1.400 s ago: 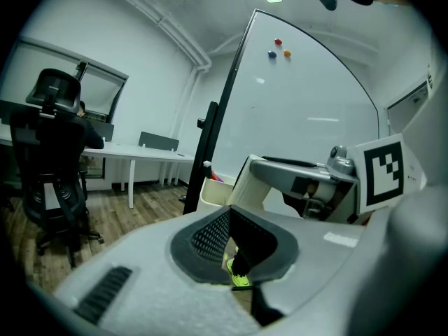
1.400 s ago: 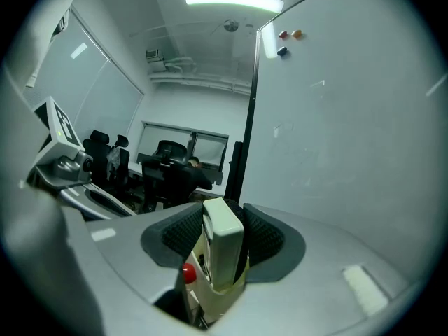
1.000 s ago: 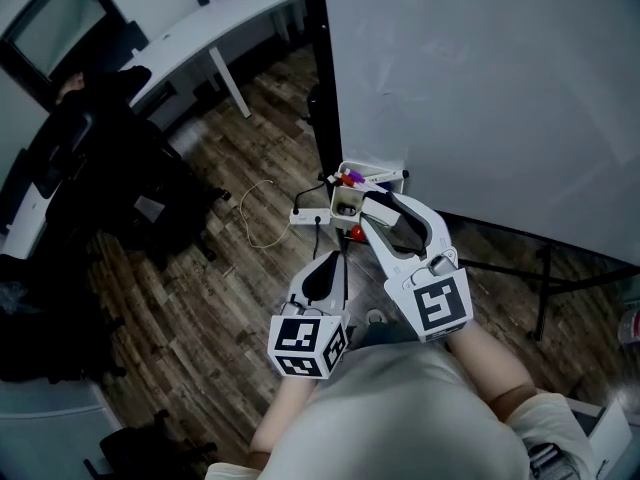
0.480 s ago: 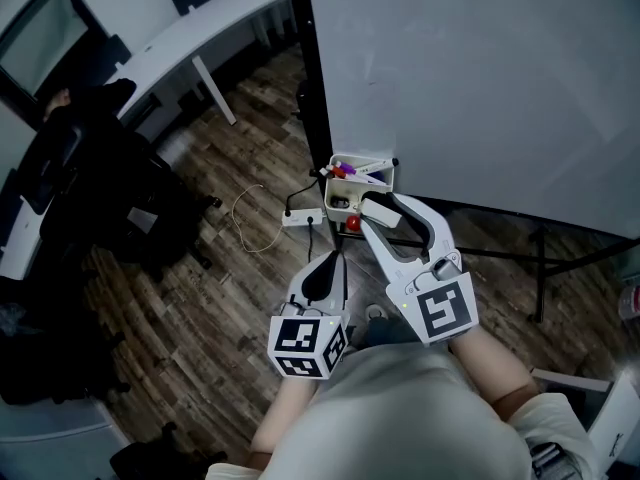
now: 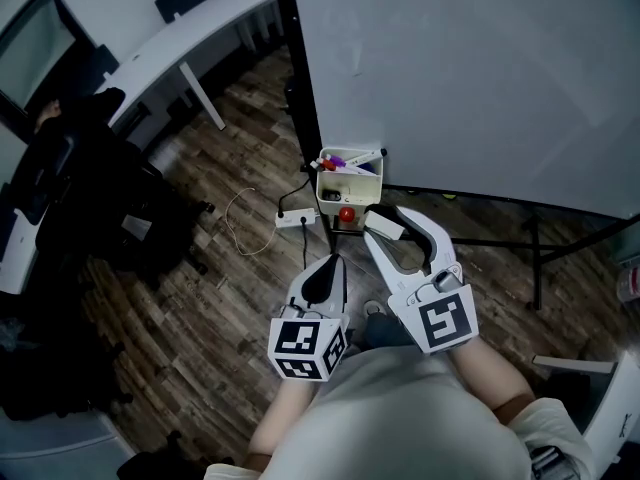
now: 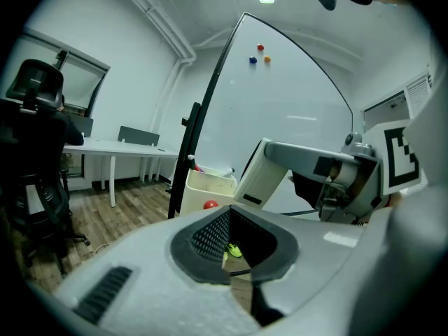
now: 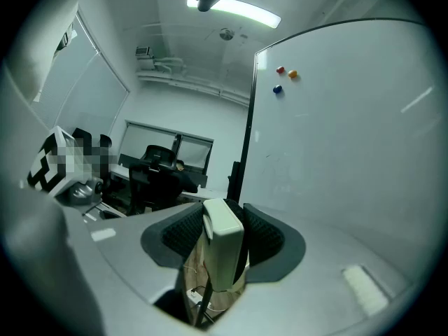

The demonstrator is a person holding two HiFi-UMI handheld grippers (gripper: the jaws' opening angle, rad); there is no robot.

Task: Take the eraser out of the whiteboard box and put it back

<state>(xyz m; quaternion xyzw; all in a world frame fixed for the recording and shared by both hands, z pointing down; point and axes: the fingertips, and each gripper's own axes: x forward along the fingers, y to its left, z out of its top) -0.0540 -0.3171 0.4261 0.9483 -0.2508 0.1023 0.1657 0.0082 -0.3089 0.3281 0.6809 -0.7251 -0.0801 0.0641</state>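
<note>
**Eraser clamped in right claw, outside the box**

- Right claw (image 5: 389,225): jaws clamped on the white eraser (image 5: 384,224). The right gripper view shows the block upright between the two dark pads, which press on both of its sides (image 7: 222,242).
- The eraser is out of the whiteboard box (image 5: 362,195). The box sits just ahead of the right claw's tips and a bit to their left. I can't tell whether the eraser touches the box front.
- The box hangs at the lower corner of the whiteboard (image 5: 480,78), with markers (image 5: 345,159) sticking out of the top and a red round piece (image 5: 346,213) on its front.
- Left claw (image 5: 330,264): jaws together, nothing between them. It sits behind and to the left of the right claw, with the box ahead of it.
- A power strip (image 5: 296,217) lies on the wood floor (image 5: 230,298), left of both claws.
</note>
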